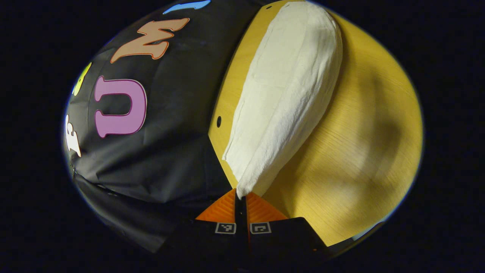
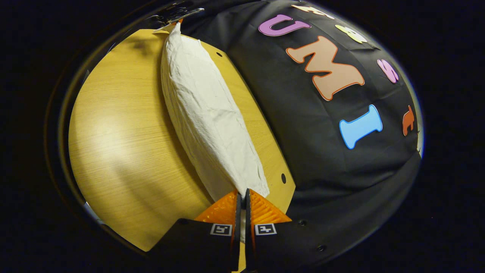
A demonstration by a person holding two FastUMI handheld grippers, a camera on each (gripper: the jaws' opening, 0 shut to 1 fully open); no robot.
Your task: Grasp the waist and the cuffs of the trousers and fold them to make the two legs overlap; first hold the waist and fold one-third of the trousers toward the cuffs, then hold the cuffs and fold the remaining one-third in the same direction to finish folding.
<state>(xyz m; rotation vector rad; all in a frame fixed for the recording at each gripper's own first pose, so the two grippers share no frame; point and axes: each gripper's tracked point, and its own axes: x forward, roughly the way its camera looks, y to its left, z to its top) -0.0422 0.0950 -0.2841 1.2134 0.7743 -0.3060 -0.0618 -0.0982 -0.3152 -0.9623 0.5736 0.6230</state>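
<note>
Straight ahead of the left gripper [image 1: 241, 197], the white trousers [image 1: 288, 94] are seen stretched out as a long, narrow band running away from the fingertips toward the upper right of the left gripper view. One end of the cloth is pinched between the two fingers, which are pressed together with only a thin fold of fabric between them, so the left gripper is clenched on the trousers. From the right gripper view, the same trousers [image 2: 206, 113] are seen extending forward and to the upper left from the right gripper [image 2: 242, 195], whose fingers are likewise closed tightly on the opposite end of the cloth. At the far end of the band in that view, the other gripper [image 2: 176, 17] is made out small at the top edge, touching the cloth. The trousers are held taut between the two grippers, wrinkled along their length, above a yellow wooden table [image 1: 363, 144], on which a soft shadow is cast beside the cloth. The table's edge [image 2: 265, 125], marked with small dark holes, is bordered by the black cloth wall [image 2: 322, 159] beyond it.
</note>
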